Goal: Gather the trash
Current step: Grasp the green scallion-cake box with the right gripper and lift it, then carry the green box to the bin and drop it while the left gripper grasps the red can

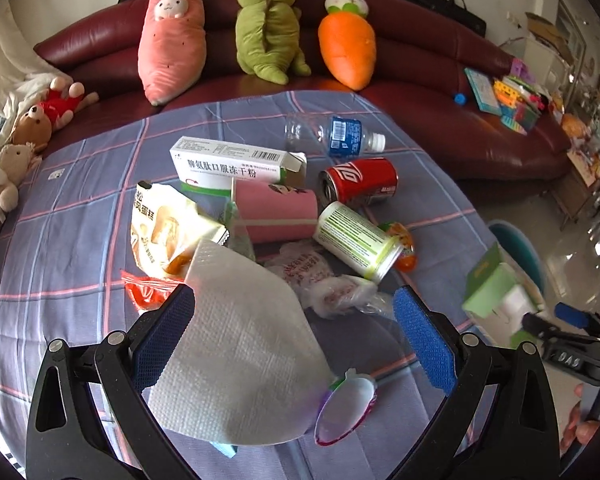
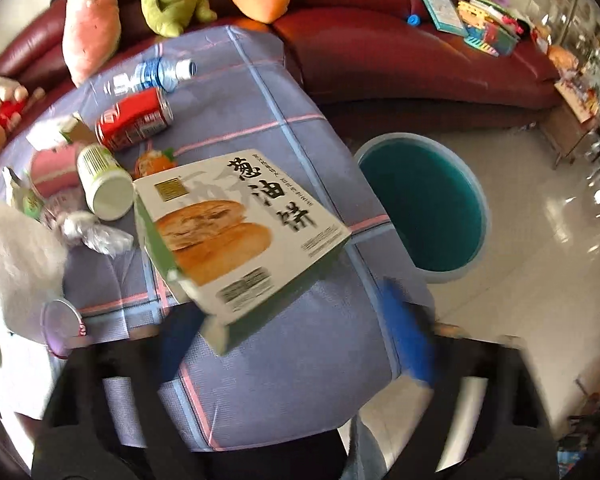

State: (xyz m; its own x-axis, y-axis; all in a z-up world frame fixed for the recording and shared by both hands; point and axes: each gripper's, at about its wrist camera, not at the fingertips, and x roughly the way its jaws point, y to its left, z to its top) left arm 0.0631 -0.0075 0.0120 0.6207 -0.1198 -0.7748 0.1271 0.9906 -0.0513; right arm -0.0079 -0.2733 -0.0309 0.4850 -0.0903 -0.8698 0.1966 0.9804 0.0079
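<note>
My left gripper (image 1: 294,296) hangs open over the trash pile. A white paper towel (image 1: 240,340) leans on its left pad (image 1: 164,332), and the right pad is clear of it. Beyond lie a red cola can (image 1: 360,180), a water bottle (image 1: 336,134), a medicine box (image 1: 232,162), a pink cup (image 1: 276,212) and a green-white canister (image 1: 356,240). In the blurred right wrist view a tilted pancake box (image 2: 240,232) has its near corner between the spread jaws of my right gripper (image 2: 292,308), beside the left finger. The right finger stands apart from it.
A teal bin (image 2: 424,204) stands on the floor just past the table's right edge. Snack wrappers (image 1: 164,224), a plastic bag (image 1: 332,292) and a jelly cup (image 1: 344,404) lie on the checked cloth (image 1: 80,200). A red sofa (image 1: 420,60) with plush toys runs behind.
</note>
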